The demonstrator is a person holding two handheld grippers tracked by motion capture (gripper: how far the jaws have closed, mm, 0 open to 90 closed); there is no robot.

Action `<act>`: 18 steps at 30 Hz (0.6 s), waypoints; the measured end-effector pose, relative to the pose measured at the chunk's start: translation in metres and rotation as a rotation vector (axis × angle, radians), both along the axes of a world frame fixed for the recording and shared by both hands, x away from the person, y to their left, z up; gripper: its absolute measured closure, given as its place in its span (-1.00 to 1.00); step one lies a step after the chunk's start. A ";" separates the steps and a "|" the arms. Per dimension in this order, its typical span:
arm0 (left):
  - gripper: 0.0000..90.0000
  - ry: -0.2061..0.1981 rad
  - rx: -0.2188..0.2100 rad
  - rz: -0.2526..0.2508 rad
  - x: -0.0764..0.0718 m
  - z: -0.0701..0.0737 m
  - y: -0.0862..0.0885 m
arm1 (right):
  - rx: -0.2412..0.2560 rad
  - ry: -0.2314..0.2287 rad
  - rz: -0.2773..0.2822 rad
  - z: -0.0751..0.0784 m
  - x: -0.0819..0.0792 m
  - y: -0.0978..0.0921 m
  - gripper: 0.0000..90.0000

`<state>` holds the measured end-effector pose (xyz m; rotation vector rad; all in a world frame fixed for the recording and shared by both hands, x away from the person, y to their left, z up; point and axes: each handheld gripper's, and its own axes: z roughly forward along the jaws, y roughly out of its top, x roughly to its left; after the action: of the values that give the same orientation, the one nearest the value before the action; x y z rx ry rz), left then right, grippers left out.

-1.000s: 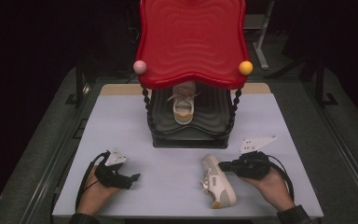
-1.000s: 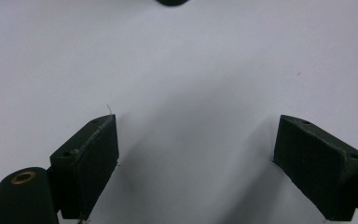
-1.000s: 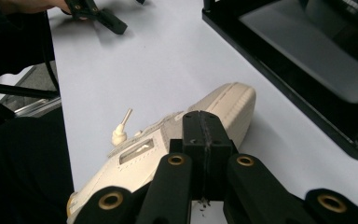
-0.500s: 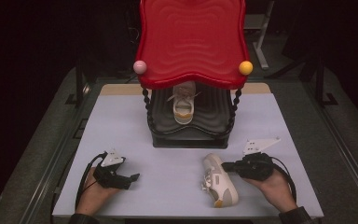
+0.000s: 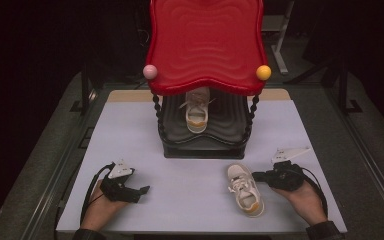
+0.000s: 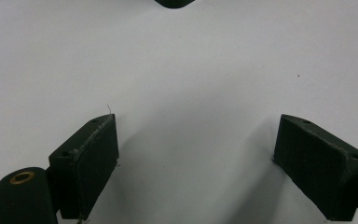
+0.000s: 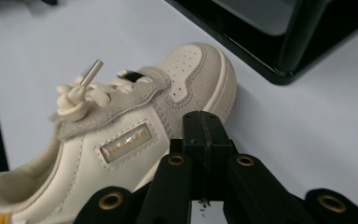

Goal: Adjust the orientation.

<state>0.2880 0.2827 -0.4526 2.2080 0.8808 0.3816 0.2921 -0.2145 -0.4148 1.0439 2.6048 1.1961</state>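
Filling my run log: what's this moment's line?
right tool: shut, beside shoe | left tool: open, nothing held | second shoe: on rack

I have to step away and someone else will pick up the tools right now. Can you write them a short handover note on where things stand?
Left tool: open, holding nothing, low over the table at the near left.
Right tool: shut, holding nothing, its tip beside the loose shoe, at its side near the toe.
Shoes: one shoe already sits on the lower tier of the red-topped rack. The loose shoe lies on the table in front of the rack.
Left to do, most likely: open the right tool, grasp the loose shoe and set it on the rack next to its pair.
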 end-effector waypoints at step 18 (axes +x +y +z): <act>-0.72 0.000 -0.001 0.000 0.000 0.000 0.000 | -0.036 0.018 -0.023 -0.006 -0.007 -0.019 0.99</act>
<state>0.2880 0.2828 -0.4526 2.2073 0.8805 0.3815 0.2849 -0.2338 -0.4207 1.0796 2.6103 1.1359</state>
